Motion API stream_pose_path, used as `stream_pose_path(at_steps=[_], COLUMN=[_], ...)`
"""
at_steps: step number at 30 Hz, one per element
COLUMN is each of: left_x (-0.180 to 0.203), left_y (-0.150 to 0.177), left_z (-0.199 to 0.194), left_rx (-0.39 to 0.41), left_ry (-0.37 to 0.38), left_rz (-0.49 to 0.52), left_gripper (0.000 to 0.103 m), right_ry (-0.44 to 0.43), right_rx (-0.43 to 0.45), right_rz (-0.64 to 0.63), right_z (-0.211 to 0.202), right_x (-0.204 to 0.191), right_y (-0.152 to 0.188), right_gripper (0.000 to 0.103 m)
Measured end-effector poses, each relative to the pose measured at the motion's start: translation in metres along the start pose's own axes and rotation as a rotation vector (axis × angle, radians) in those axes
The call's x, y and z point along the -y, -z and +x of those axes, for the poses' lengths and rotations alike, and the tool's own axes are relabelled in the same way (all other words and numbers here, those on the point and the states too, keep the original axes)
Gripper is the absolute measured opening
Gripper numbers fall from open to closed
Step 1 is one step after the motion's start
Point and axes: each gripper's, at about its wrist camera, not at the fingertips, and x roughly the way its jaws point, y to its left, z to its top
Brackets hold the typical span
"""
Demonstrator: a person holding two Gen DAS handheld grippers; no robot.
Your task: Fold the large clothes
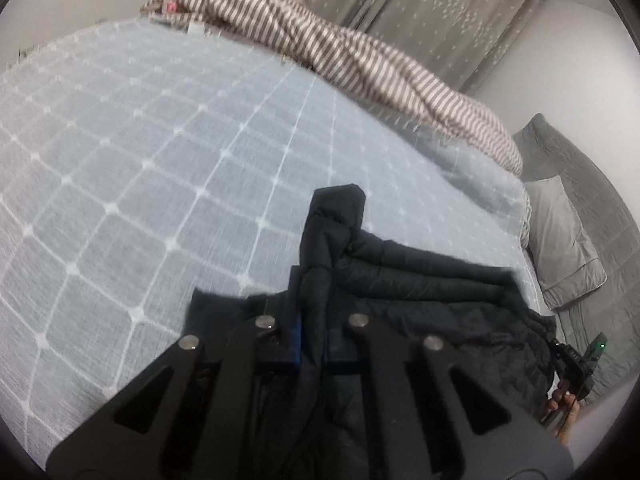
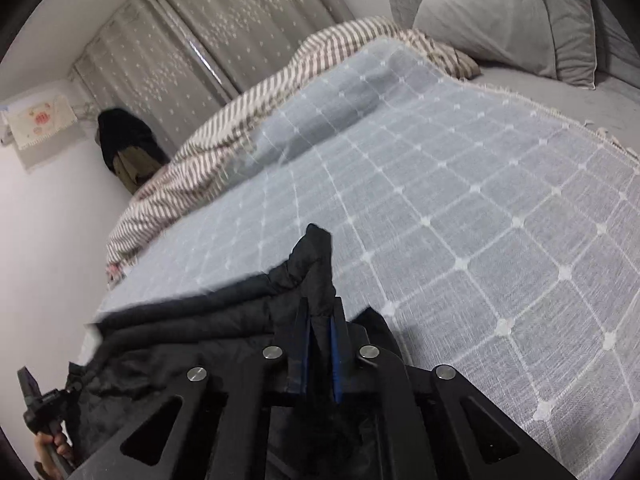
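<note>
A black garment [image 1: 420, 280] is seen bunched at the near edge of the bed [image 1: 140, 160], lying on the blue checked spread [image 2: 460, 220]. The left claw [image 1: 312, 344] is closed on a fold of the garment: dark cloth is pinched between its blue pads and a peak of fabric stands up beyond the fingertips. The right claw [image 2: 320, 344] is likewise clamped on another fold of the same garment, with cloth pressed between its blue pads and a ridge of fabric rising past them. Between the two claws the garment is stretched in soft horizontal creases along the bed's near edge, part of it hanging over that edge.

In the left wrist view the right claw's handle and the hand [image 1: 562, 404] holding it are seen at the garment's right end. In the right wrist view the other hand [image 2: 52, 452] is seen at the lower left, beside the garment's left end.

A striped quilt [image 1: 340, 52] is heaped along the far edge of the bed, under the grey curtain [image 1: 420, 12]. Grey pillows [image 2: 500, 16] are stacked at the head end of the bed, well apart from the garment. Dark clothes [image 2: 124, 144] are hung against the wall near the far corner.
</note>
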Motion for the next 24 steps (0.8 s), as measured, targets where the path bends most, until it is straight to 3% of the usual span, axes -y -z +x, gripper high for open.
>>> stream_pose_path(at_steps=[3, 6, 8, 10, 12, 14, 16, 18, 20, 21, 24], left_x=[0.018, 0.032, 0.033, 0.025, 0.022, 0.025, 0.035, 0.047, 0.064, 0.071, 0.078], left_y=[-0.015, -0.035, -0.043, -0.044, -0.042, -0.035, -0.03, -0.025, -0.018, -0.015, -0.005], left_z=[-0.008, 0.003, 0.02, 0.048, 0.058, 0.045, 0.027, 0.015, 0.004, 0.004, 0.012], left_rx=[0.06, 0.085, 0.079, 0.012, -0.029, 0.009, 0.05, 0.078, 0.088, 0.086, 0.051], left_ry=[0.035, 0.005, -0.043, -0.153, -0.212, -0.201, -0.19, -0.167, -0.11, -0.095, -0.07], left_rz=[0.038, 0.077, 0.104, 0.11, 0.102, 0.111, 0.132, 0.15, 0.19, 0.207, 0.225], left_gripper=[0.007, 0.008, 0.01, 0.016, 0.016, 0.019, 0.045, 0.056, 0.059, 0.059, 0.06], right_ry=[-0.013, 0.035, 0.068, 0.102, 0.162, 0.197, 0.234, 0.248, 0.219, 0.202, 0.129], right_rx=[0.08, 0.109, 0.073, 0.017, -0.048, -0.052, -0.007, 0.029, 0.056, 0.071, 0.045], right_rz=[-0.006, -0.049, -0.041, -0.023, -0.029, -0.067, -0.123, -0.146, -0.166, -0.183, -0.268], right_z=[-0.014, -0.007, 0.013, 0.035, 0.051, 0.049, 0.036, 0.025, 0.015, 0.01, 0.013], right_x=[-0.009, -0.02, -0.017, -0.013, -0.013, -0.02, -0.033, -0.048, -0.066, -0.077, -0.108], right_y=[-0.011, -0.022, -0.028, -0.031, -0.029, -0.025, -0.022, -0.02, -0.017, -0.013, 0.001], right_gripper=[0.006, 0.006, 0.006, 0.01, 0.011, 0.015, 0.027, 0.036, 0.068, 0.073, 0.075])
